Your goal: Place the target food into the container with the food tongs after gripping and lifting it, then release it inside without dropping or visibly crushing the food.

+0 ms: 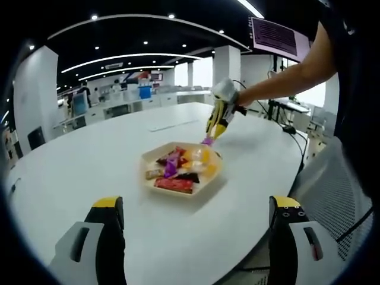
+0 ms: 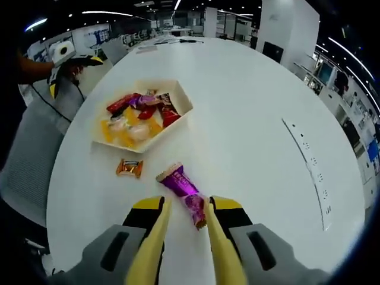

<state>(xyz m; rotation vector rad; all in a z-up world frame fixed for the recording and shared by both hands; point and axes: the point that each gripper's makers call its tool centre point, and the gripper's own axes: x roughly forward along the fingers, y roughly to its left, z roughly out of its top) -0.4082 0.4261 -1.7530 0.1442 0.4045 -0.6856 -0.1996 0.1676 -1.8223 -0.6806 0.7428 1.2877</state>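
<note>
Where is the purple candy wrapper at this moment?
In the right gripper view the purple candy wrapper lies on the white table, its near end between the tongs' yellow tips, just short of the tray and right of a small orange candy.

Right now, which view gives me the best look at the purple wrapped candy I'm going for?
The right gripper view: the purple wrapped candy lies close on the white table, its near end between the yellow tongs. The left gripper view shows only a small purple bit under the tongs, beyond the tray.

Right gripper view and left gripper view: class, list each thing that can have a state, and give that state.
Right gripper: tongs closing around the purple snack, not lifted.
Purple snack: flat on the table, outside the tray.
Orange candy: on the table beside the tray.
Tray: upright, holding snacks.
Left gripper: open.
</note>
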